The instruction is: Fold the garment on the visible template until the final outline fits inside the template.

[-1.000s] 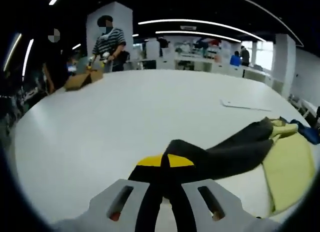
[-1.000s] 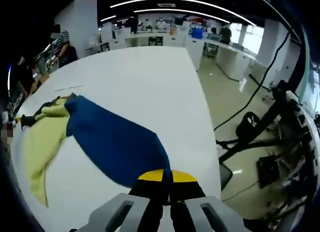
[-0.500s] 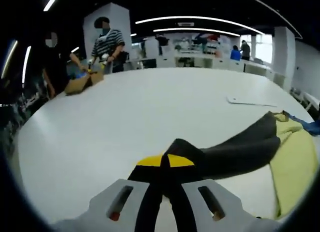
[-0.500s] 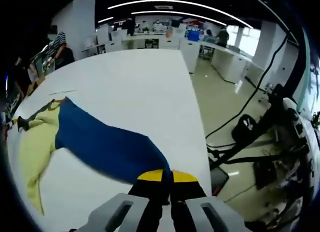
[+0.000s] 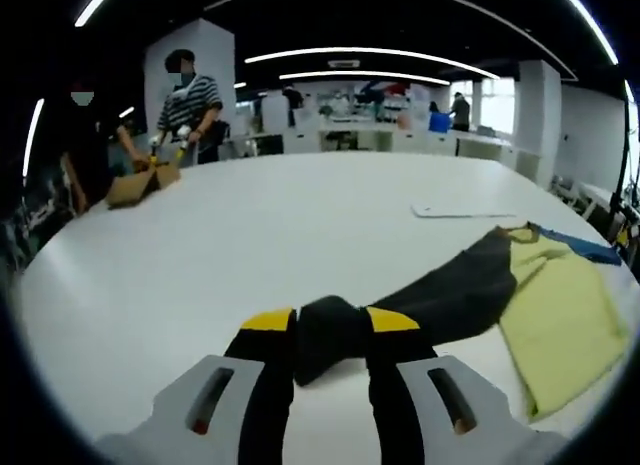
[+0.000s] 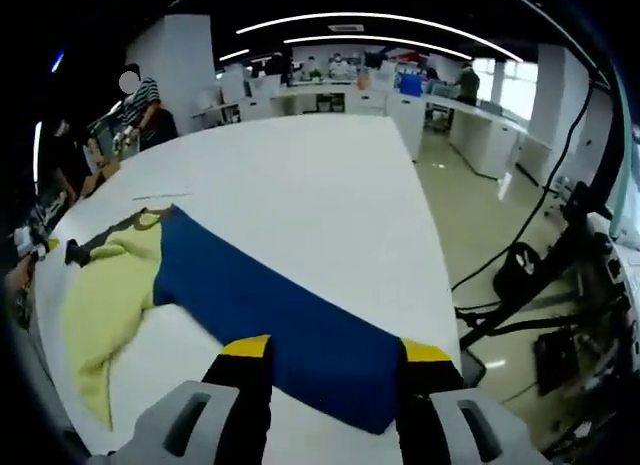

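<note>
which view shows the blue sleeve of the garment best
The right gripper view: the blue sleeve runs long and broad across the white table from the yellow body to the right gripper, whose jaws stand apart. The left gripper view catches just a thin blue strip behind the yellow.

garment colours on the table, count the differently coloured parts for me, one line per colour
dark grey sleeve: 1
yellow body panel: 1
blue sleeve: 1
total: 3 coloured parts, all one garment on the white table
</note>
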The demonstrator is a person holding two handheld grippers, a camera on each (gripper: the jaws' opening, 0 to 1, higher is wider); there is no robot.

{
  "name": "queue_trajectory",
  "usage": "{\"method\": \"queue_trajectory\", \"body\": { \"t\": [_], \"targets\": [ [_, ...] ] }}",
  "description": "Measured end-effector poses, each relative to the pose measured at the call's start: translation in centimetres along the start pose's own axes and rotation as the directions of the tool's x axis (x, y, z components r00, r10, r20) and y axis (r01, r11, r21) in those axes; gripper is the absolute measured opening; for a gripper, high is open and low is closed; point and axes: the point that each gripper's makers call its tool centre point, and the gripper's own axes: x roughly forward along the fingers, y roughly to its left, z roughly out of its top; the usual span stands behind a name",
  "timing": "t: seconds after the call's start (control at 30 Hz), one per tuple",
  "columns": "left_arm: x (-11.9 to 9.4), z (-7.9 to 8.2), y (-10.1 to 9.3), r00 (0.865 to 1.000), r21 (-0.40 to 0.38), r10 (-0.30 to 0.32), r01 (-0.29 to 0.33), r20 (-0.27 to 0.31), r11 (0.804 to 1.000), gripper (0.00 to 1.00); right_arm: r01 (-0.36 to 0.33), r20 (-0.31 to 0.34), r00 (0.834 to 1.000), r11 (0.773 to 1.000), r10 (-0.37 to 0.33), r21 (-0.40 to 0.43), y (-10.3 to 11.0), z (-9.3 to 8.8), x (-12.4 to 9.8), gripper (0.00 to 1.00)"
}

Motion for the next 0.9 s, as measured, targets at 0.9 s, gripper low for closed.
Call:
{"method": "queue_trajectory", "body": {
  "t": [0.9],
  "targets": [
    [-6.8, -5.1, -12.7, 0.895, 0.128, -0.444, 0.447, -0.049, 0.885, 0.58, -0.391, -0.095, 0.92, 0.909, 0.38, -0.148, 17.7, -5.8, -4.9, 0.67]
  ]
}}
